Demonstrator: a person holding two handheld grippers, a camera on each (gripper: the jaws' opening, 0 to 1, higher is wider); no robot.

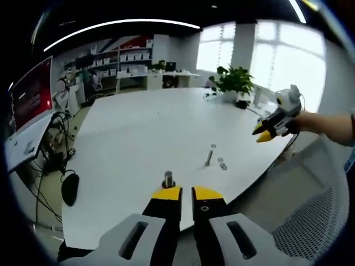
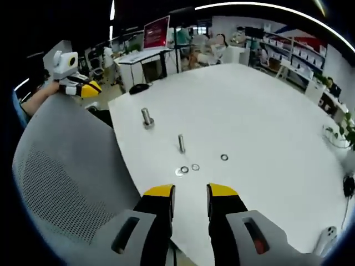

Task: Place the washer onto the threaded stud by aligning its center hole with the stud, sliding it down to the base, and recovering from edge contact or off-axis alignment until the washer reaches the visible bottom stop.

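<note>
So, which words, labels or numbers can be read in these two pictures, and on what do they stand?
None can be read.
Red screen, left gripper view: white marks, too blurred.
White panel under it: small dark marks, too small.
Red screen, right gripper view: pale lines, too blurred.
Shelf boxes: no legible labels.
Washers, studs and table: no text visible.

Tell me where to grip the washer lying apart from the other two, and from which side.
The lone washer lies flat on the white table, so only its thin rim offers a hold. Probably best to bring the right gripper down from above, jaws straddling the outer edge across the ring. The threaded stud stands clear of that approach.
</note>
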